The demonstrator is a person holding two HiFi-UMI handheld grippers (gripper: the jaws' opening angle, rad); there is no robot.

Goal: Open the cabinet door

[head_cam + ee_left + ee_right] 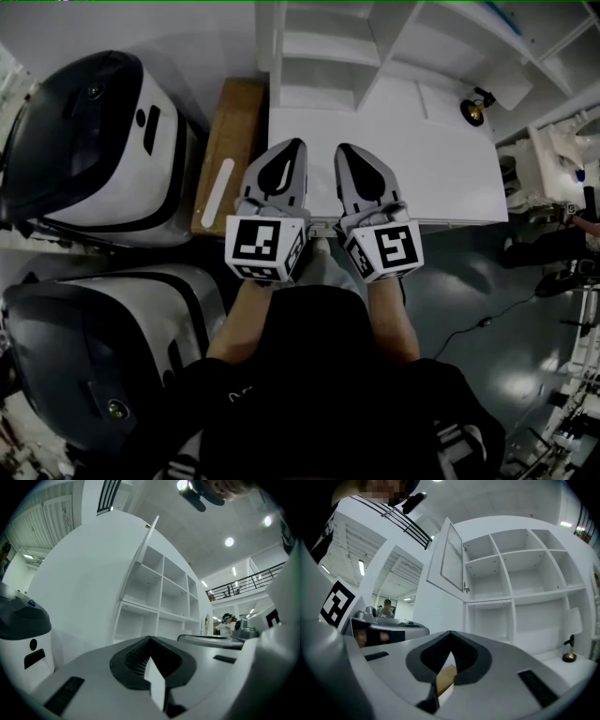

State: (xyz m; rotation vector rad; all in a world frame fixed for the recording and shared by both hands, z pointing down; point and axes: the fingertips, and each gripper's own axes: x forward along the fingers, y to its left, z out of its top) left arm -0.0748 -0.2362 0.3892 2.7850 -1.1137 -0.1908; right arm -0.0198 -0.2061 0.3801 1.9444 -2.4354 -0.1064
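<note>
Ahead, the white cabinet point(375, 42) of open compartments rises from the far edge of the surface point(450, 178). I have both grippers side by side at the surface's near edge, toward its left corner, pointing level at the shelves. The cabinet door point(447, 559) is a slatted panel with its long axis upright, hinged on the cabinet's left upright at the upper-left compartment. It is already swung out toward me, above and to the left of the right gripper point(450, 633). The left gripper point(150, 638) sits nearer that left side, so I judge it better placed for any further swing. Both sets of jaws are pressed together and pinch nothing.
</note>
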